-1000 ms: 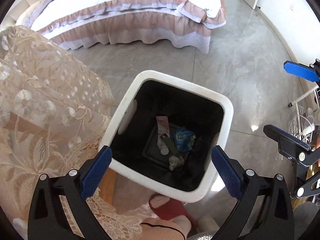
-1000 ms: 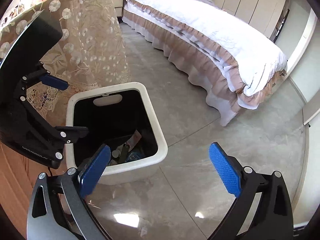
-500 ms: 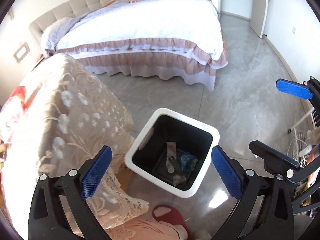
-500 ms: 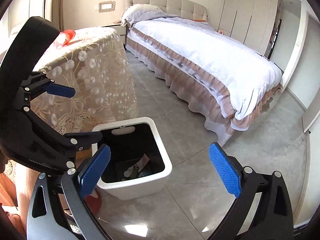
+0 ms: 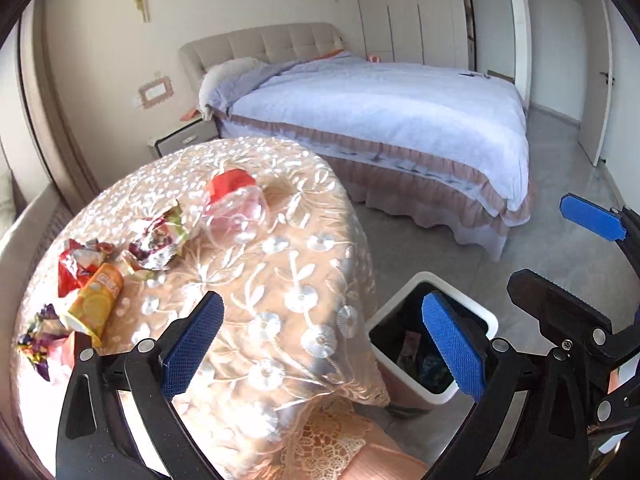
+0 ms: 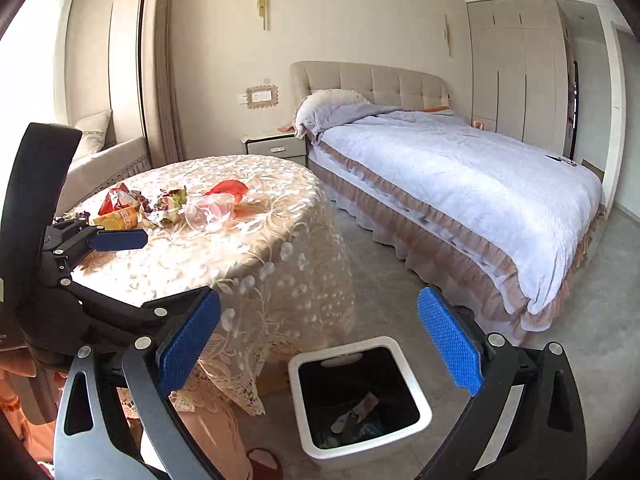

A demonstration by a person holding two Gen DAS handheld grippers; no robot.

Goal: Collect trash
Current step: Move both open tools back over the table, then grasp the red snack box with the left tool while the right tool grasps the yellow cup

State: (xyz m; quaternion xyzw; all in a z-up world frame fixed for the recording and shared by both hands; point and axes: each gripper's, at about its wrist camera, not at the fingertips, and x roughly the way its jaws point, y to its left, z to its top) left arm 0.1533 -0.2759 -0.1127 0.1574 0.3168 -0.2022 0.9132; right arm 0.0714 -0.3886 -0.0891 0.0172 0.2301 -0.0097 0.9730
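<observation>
A white bin [image 6: 360, 400] with a black liner stands on the floor beside the round table [image 5: 280, 280]; it also shows in the left wrist view [image 5: 472, 312] and holds several scraps. On the lace tablecloth lie a clear plastic cup with red label [image 5: 236, 212], crumpled wrappers [image 5: 156, 236], a red wrapper [image 5: 76, 260] and an orange can [image 5: 96, 300]. The same trash shows in the right wrist view: cup [image 6: 212, 208], can [image 6: 120, 216]. My left gripper [image 5: 320, 348] is open and empty above the table edge. My right gripper [image 6: 320, 352] is open and empty above the bin.
A bed [image 6: 460, 184] with a frilled skirt fills the right side. A nightstand [image 6: 276, 144] stands by the headboard. A sofa [image 6: 100, 160] sits behind the table. Wardrobes [image 6: 516, 68] line the far wall. A red slipper [image 6: 264, 460] lies near the bin.
Both grippers have risen and tilted up from over the bin. The table top and its trash have come into view. Both stay open and empty.
</observation>
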